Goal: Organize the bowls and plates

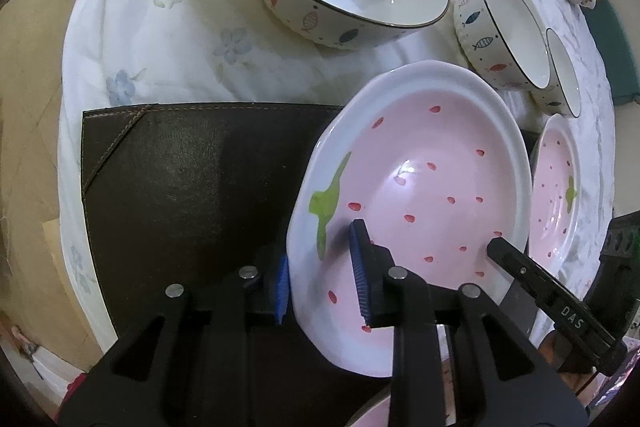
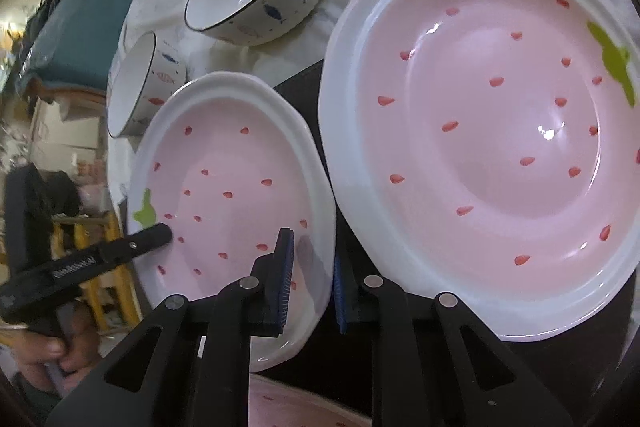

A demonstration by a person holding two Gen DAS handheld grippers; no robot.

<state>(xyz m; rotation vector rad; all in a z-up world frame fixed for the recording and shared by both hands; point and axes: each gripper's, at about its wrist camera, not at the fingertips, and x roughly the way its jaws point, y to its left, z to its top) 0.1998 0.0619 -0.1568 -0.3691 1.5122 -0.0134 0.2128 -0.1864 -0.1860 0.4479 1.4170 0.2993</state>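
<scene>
On the dark mat (image 1: 180, 187), left gripper (image 1: 320, 275) clamps the large plate (image 1: 420, 187) at its near rim; right gripper (image 2: 312, 279) clamps the small plate (image 2: 232, 195) likewise. Glazed, rigid, slippery, breakable: rim holds judged appropriate.

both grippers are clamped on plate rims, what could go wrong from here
1. The left gripper pinches only the rim of the large pink plate; lifted, it may tip or slip.
2. The small pink plate in the right gripper sits close beside it, so the rims could knock.
3. The small bowl stands near that plate.

Dim, soft light; plate glare; fisheye-warped edges
</scene>
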